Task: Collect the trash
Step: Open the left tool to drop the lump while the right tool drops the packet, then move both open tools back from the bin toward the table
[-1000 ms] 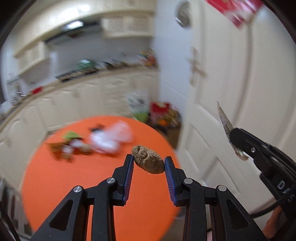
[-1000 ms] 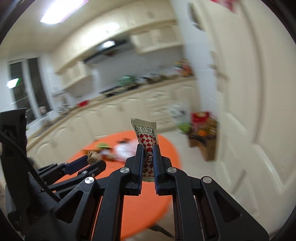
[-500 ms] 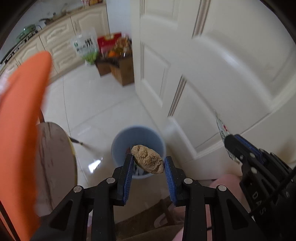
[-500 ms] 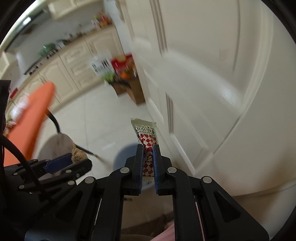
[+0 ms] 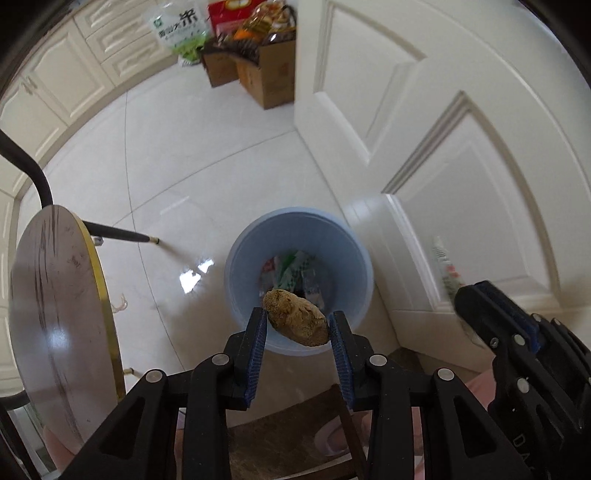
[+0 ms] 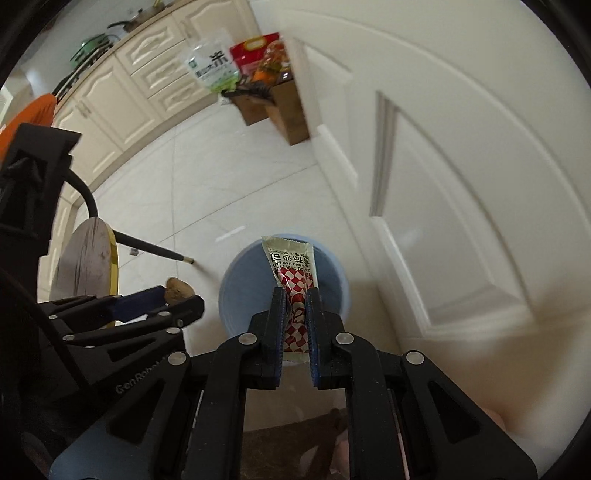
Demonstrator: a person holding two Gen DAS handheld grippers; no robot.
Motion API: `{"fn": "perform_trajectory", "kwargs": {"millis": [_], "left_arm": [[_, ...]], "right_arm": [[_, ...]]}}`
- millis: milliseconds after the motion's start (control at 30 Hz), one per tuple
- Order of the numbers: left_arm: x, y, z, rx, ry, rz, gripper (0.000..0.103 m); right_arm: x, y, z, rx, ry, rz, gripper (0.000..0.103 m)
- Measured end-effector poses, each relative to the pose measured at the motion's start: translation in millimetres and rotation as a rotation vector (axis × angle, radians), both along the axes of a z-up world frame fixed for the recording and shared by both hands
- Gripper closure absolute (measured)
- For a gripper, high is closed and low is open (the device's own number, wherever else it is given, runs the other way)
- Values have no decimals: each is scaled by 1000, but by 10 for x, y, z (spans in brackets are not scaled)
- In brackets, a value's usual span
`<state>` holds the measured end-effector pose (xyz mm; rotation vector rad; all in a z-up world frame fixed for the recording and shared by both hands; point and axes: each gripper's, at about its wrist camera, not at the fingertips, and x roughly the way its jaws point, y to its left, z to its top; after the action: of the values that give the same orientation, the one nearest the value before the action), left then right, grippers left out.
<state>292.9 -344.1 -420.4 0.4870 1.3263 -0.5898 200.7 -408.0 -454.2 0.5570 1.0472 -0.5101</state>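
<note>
My left gripper [image 5: 297,321] is shut on a brown crumpled lump [image 5: 295,322] and holds it above the near rim of a light blue trash bin [image 5: 240,251] on the floor. Several wrappers lie inside the bin. My right gripper [image 6: 295,299] is shut on a red-and-white checked sachet [image 6: 293,273], held above the same bin [image 6: 231,288]. The left gripper and its lump [image 6: 178,288] show at the left of the right wrist view. The right gripper [image 5: 491,302] with the sachet [image 5: 445,269] shows at the right of the left wrist view.
A white panelled door [image 5: 461,122] stands right of the bin. A round stool [image 5: 55,314] with dark legs stands to the left. Cardboard boxes [image 5: 266,70] with groceries and a rice bag [image 5: 181,33] sit by the far cabinets. An orange table edge [image 6: 33,110] shows far left.
Both grippers swung away from the orange table and down toward the floor. The blue bin is now larger and directly under the held trash. Both grips are unchanged.
</note>
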Motion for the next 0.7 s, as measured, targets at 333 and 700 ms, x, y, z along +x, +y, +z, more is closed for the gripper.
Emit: {"fn": "perform_trajectory", "kwargs": {"millis": [333, 700], "left_arm": [[263, 13, -103, 38, 16, -5, 41], [-340, 78, 435, -39, -13, -103, 36]], "right_arm": [[4, -114, -38, 26, -6, -39, 54], [-462, 192, 730, -203, 36, -115, 44]]}}
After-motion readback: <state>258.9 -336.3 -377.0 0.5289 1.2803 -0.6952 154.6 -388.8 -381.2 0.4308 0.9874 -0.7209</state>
